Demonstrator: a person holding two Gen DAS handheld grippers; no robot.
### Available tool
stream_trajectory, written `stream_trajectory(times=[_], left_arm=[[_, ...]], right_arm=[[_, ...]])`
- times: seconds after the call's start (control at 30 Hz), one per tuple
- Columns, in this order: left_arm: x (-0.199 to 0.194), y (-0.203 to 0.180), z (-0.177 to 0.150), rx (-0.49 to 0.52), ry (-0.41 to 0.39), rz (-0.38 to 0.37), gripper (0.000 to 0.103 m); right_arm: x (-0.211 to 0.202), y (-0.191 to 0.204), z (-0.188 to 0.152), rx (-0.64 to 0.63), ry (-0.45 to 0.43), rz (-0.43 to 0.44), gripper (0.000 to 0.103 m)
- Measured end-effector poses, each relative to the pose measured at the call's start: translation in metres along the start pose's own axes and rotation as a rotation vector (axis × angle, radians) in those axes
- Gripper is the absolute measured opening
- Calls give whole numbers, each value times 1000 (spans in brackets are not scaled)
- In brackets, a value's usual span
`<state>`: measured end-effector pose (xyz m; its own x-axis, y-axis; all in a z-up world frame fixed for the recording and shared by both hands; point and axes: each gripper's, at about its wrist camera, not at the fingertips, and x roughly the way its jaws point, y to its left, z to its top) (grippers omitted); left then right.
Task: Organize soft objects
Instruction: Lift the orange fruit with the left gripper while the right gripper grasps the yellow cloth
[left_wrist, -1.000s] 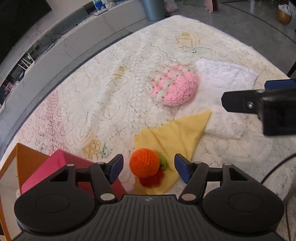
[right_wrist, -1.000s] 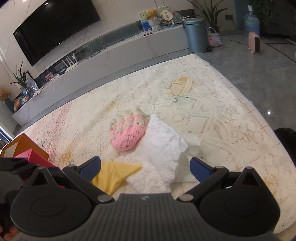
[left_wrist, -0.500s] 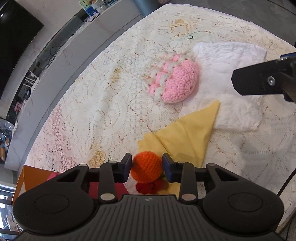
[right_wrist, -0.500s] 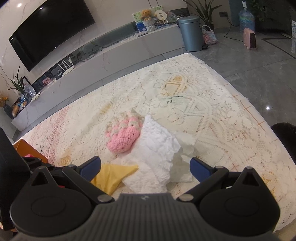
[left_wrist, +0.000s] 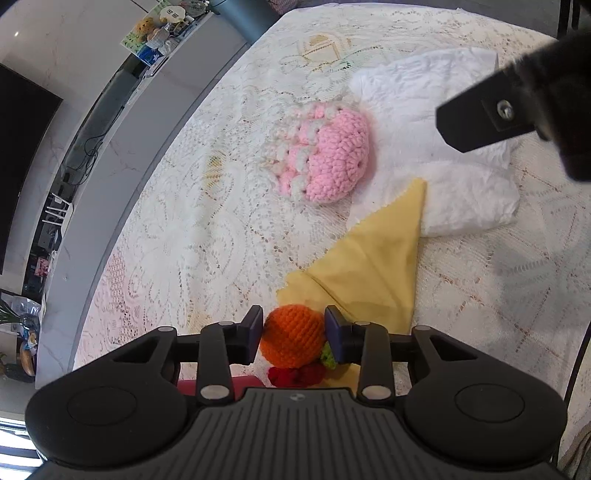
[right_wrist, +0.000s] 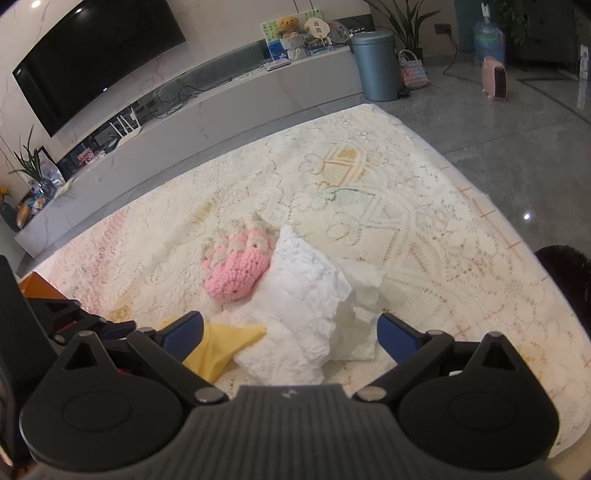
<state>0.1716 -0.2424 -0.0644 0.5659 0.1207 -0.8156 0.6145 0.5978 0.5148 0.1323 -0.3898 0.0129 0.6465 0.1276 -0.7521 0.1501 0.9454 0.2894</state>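
My left gripper (left_wrist: 293, 334) is shut on an orange crochet ball (left_wrist: 291, 339) with green and red bits hanging below it, held above the lace tablecloth (left_wrist: 207, 221). A yellow cloth (left_wrist: 373, 273) lies just beyond it. A pink and white crochet piece (left_wrist: 325, 162) rests against a crumpled white cloth (left_wrist: 454, 177). My right gripper (right_wrist: 290, 338) is open and empty, low over the white cloth (right_wrist: 303, 314), with the pink crochet piece (right_wrist: 236, 266) and the yellow cloth (right_wrist: 221, 345) to its left.
A pink box edge (left_wrist: 218, 384) shows under my left gripper. An orange box corner (right_wrist: 37, 286) sits at the table's left. The table's far edge faces a long TV bench (right_wrist: 207, 122) and a bin (right_wrist: 376, 64).
My left gripper has closed on the orange crochet ball and lifted it off the yellow cloth. The right gripper has stayed open over the white cloth.
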Motion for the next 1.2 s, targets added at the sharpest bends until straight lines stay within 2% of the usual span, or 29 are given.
stream_trajectory(times=[0.13,0.33,0.43,0.53,0.67,0.8,0.93,1.0,1.1,1.2], left_arm=[[-21,15,-1,-66,-89,-19,41],[-69,48,-19,-285,-253,-171,41],[-85,68,-35,-413,-276,-204,41],[-98,82,-52,-482,-311,-236,41],[-106,95,-76,-598,-318,-271,41],[-113,104,-105,-694,-356,-314,41],[-124,116,-141,-809,-411,-327,41],[-132,124,-160,-860,-434,-307,41],[-138,133,-180,-909,-449,-261,41],[-139,141,-193,-958,-478,-259,41]], right_arm=[[0,2,-2,-25,10,-13,98],[1,13,-7,-81,8,-17,98],[4,24,-10,-138,13,-14,98],[5,36,-13,-178,6,13,98],[7,49,-17,-205,7,89,98],[17,64,-26,-229,40,128,98],[27,86,-39,-308,58,138,98],[32,98,-45,-350,59,100,98],[40,115,-54,-433,71,100,98],[45,129,-58,-490,48,77,99]])
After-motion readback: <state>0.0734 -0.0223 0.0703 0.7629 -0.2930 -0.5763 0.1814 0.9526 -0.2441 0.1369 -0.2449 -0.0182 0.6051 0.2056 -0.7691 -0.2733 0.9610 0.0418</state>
